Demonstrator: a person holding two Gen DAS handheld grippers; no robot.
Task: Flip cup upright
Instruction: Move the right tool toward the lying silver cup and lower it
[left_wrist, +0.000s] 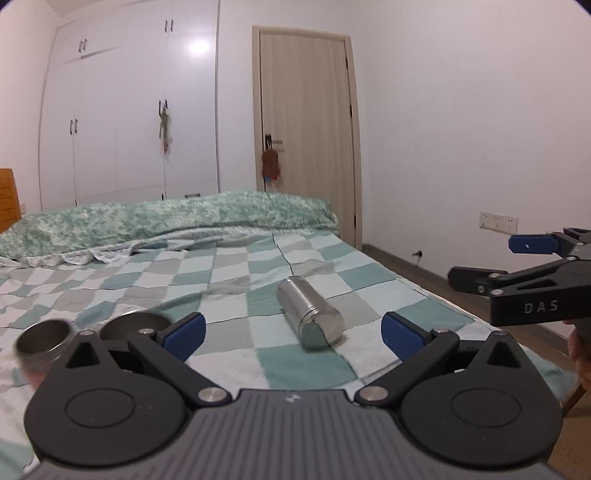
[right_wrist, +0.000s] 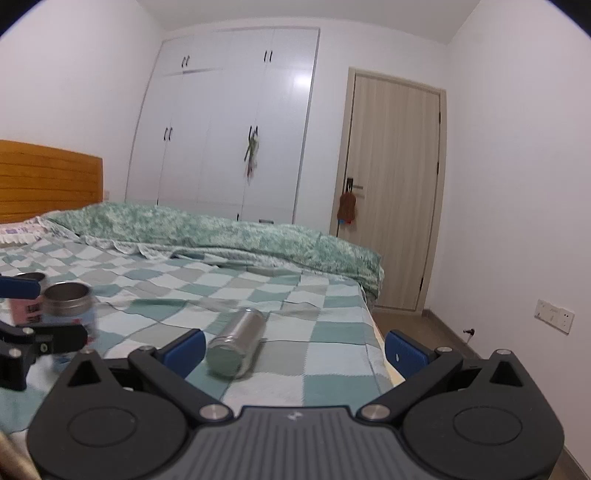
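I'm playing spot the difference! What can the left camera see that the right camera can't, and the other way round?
Only the left wrist view shows the right gripper out to the side, open and holding nothing. Only the right wrist view shows the wooden headboard and the blue body under one upright cup. Both show the silver cup lying on its side on the checked blanket, plus the wardrobe and door.

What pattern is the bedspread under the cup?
Teal, grey and white checks on the bedspread; clearest in the left wrist view.
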